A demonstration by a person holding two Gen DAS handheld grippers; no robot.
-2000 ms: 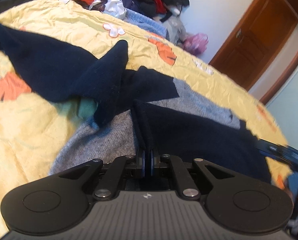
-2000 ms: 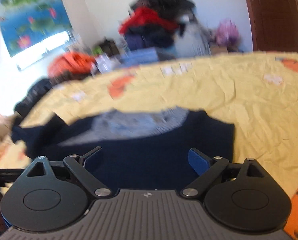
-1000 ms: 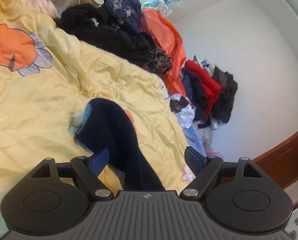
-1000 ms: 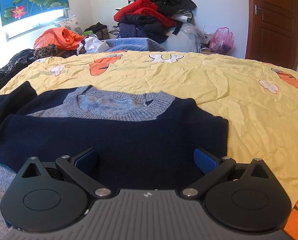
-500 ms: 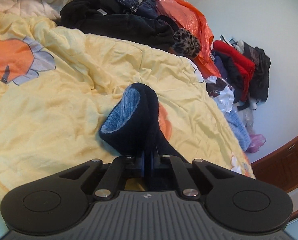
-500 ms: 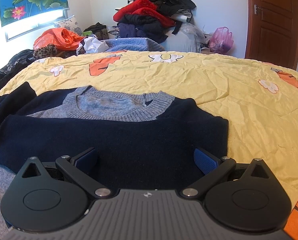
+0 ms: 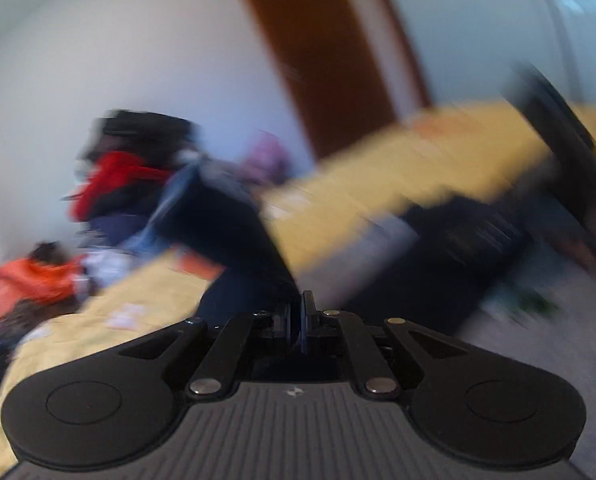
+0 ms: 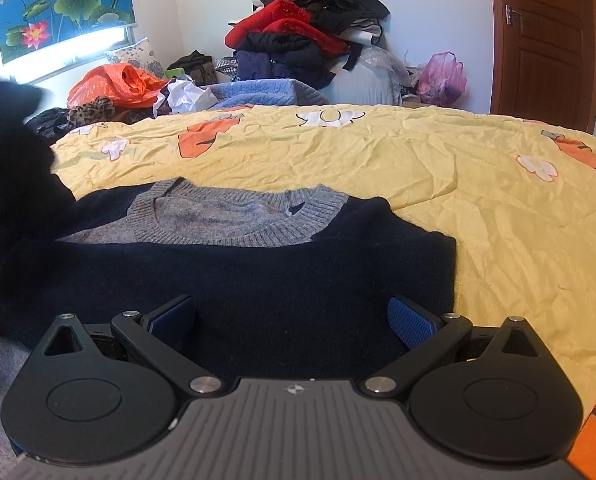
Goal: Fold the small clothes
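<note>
A: What do you see in front of your right gripper (image 8: 292, 318)?

B: Its jaws stand wide apart, nothing between the blue pads (image 8: 411, 322). Under them lies the navy sweater (image 8: 258, 280), flat on the yellow bedsheet (image 8: 437, 168), grey collar (image 8: 238, 220) twd the far side.

A: And on your left?

B: A dark sleeve (image 8: 14, 152) is lifted up at the pic's left edge, a bit blurred. Behind the bed: a clothes pile (image 8: 309, 32), an orange bag (image 8: 118, 84), a wooden door (image 8: 545, 40).
</note>
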